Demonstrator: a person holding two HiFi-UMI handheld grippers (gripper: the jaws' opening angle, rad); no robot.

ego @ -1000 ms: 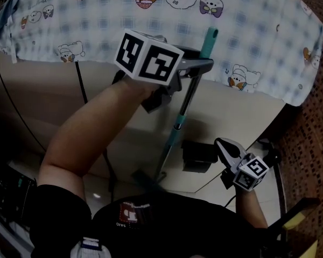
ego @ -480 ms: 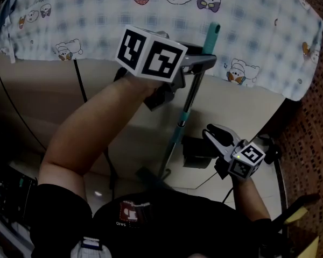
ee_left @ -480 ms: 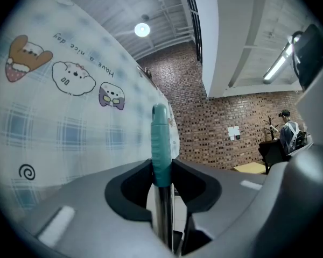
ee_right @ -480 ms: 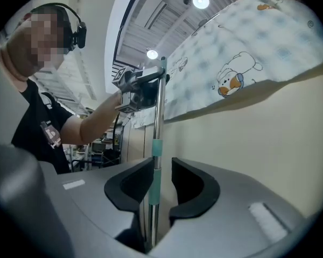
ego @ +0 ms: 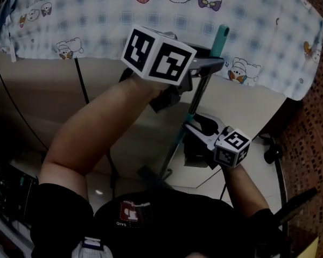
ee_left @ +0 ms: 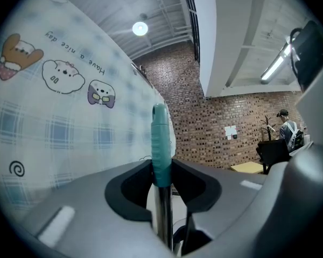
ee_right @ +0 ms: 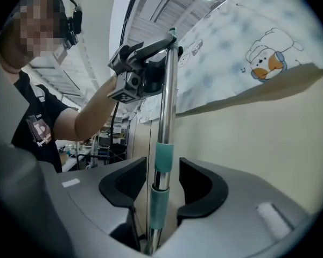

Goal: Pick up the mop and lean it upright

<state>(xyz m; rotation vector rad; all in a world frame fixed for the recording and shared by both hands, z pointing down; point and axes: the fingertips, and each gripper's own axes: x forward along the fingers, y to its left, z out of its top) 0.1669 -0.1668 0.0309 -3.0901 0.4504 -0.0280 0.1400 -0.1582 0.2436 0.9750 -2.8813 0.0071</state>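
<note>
Item: mop (ee_right: 168,90), standing close to upright in front of a pale wall panel (ego: 43,101). Its top end reaches up against the backdrop of a checked cloth (ego: 97,20), and whether it touches that cloth can't be told. Build: a bright metal pole, a teal grip capping the top, and two teal collars lower down with a short bare stretch of metal between them. The foot runs down into shadow near the floor, too dim for you to make out the head. Hold, upper: your left gripper (ee_left: 162,171) is clenched on the teal top grip, dark pads pressed to either side, pointing level. Hold, lower: your right gripper (ee_right: 162,183) sits around the pole at the teal collars. Its jaws have just been opening and are now released, with a gap showing on each side of the pole. Each gripper carries its marker cube. Surroundings: the cloth, printed with cartoon animals, hangs over the panel's upper edge directly behind the mop. A thin black cable (ego: 81,85) drops down the panel on the left. A dark box (ego: 196,153) sits low behind the pole, just beside your right gripper. Farther off are a brick wall (ee_left: 226,117), a round ceiling lamp (ee_left: 140,28), a tube light (ee_left: 274,66) and a person (ee_left: 287,129) well apart from you.
</note>
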